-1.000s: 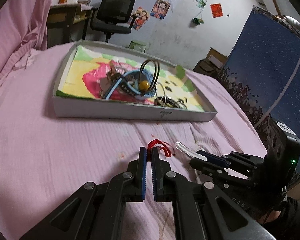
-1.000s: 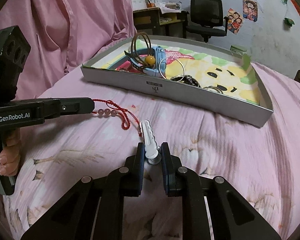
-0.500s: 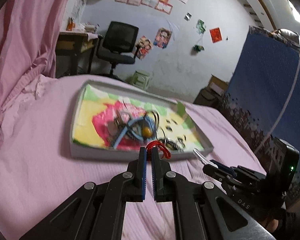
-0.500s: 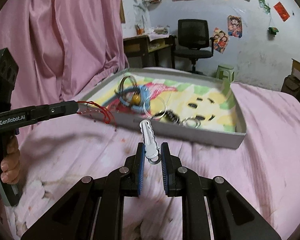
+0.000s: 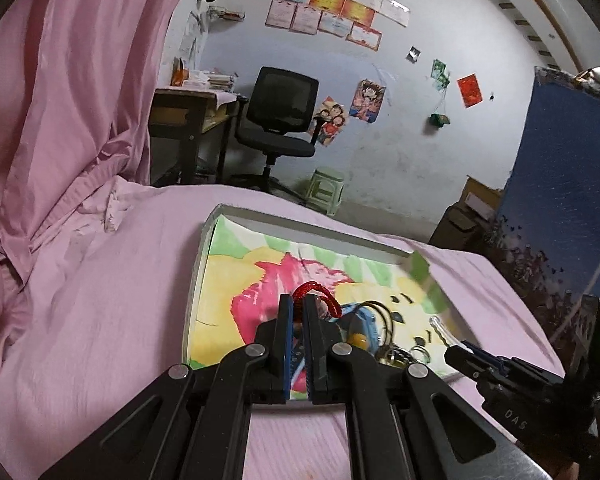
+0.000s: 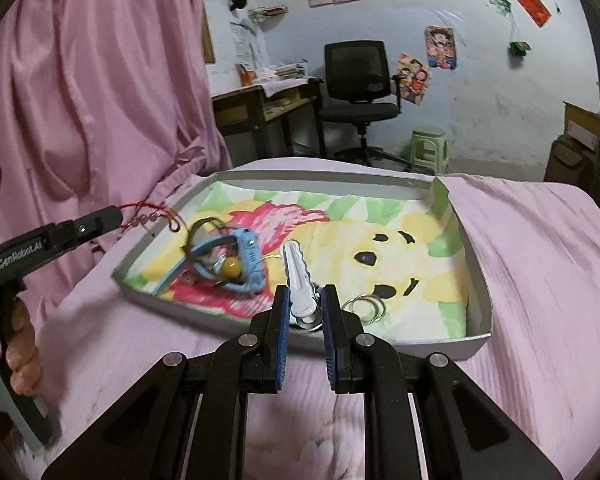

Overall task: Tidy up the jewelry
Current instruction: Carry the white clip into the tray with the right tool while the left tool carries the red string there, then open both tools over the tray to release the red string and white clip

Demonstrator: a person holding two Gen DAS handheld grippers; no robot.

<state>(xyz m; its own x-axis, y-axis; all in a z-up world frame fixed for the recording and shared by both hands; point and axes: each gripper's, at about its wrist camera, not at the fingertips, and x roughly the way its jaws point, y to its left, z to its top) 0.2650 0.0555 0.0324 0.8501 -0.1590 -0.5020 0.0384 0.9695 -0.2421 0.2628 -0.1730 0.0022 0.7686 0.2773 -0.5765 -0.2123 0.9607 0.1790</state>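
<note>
Left gripper [image 5: 296, 312]: jaws nearly closed, pinching the red cord bracelet [image 5: 318, 298]; its beaded length hangs loose off the tip over the tray's left rim.
Right gripper [image 6: 305, 306]: jaws narrowly parted, clamped on the base of a white hair clip [image 6: 298, 276] that stands up between the pads.
Tray [image 6: 478, 280]: shallow, on the pink bed [image 6: 540, 280], near its far edge; painted paper lining.
Tray contents: blue watch [image 6: 240, 264], wire hoops, key rings [image 6: 366, 306], crowded toward the near side.
Stage (judged): both pieces carried over the tray, not yet released.
Risk 1: dangling cord may snag the rim or the watch, or drape outside, if released there.
Risk 2: clip held by its end only; a tilt could let it pivot or slip.
Risk 3: dropping onto the pile could tangle items.
</note>
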